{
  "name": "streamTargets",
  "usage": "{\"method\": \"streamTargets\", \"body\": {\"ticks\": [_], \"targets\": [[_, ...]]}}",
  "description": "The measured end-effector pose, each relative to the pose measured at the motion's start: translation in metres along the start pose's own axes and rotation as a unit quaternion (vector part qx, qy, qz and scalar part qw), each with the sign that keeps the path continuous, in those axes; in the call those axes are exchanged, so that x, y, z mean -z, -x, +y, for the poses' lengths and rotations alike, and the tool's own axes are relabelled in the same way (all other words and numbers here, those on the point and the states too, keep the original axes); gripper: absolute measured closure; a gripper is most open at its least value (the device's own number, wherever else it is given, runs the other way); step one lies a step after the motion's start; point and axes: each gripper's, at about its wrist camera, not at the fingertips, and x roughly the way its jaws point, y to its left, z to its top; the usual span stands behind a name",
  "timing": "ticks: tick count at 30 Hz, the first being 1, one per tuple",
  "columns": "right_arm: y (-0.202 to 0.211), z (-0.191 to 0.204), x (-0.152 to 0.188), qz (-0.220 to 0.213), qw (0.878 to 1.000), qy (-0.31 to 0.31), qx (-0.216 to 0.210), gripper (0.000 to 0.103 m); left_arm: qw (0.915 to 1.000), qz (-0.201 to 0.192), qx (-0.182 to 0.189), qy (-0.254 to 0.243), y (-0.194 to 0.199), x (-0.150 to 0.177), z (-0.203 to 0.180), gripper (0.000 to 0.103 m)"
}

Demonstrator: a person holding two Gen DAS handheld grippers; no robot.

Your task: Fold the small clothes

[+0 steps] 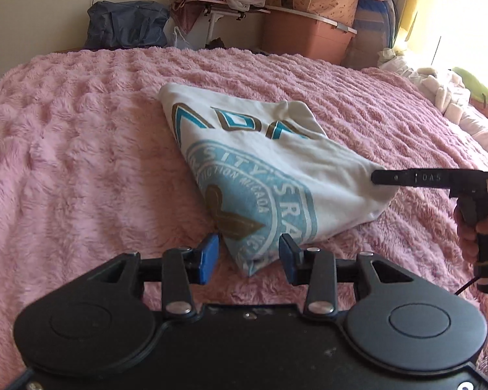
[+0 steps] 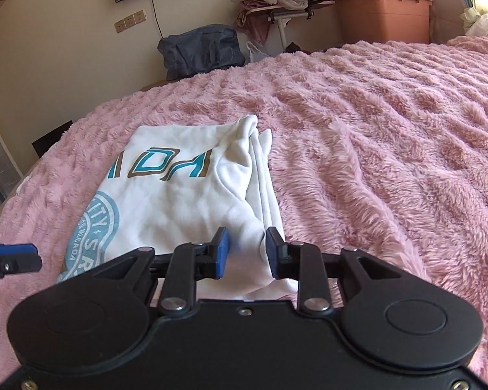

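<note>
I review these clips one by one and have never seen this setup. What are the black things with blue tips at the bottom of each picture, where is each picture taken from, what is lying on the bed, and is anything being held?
Those are two hand-held grippers; a person carries one in each hand, and each has a wide-angle camera looking along its fingers. One picture is from the left gripper, the other from the right gripper. Each camera also catches the other tool at the picture's edge, and a hand on its handle. A folded white T-shirt with a blue and brown print lies on the fluffy pink blanket. Both grippers stand open with shirt cloth between their blue pads, which do not press on it, so nothing is held.
</note>
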Motion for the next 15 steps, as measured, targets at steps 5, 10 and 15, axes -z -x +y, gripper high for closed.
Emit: {"method": "streamTargets", "body": {"ticks": [5, 10, 15], "targets": [[-0.007, 0.000, 0.009, 0.008, 1.000, -0.010, 0.006, 0.069, 0.9997, 0.014, -0.016, 0.008, -0.021, 0.012, -0.002, 0.062], [-0.008, 0.003, 0.014, 0.003, 1.000, -0.004, 0.003, 0.062, 0.9995, 0.020, -0.018, 0.013, -0.035, 0.011, -0.003, 0.065], [-0.016, 0.002, 0.016, 0.014, 1.000, -0.009, -0.006, 0.094, 0.9991, 0.024, -0.032, -0.012, -0.040, 0.008, -0.015, 0.094]]}}
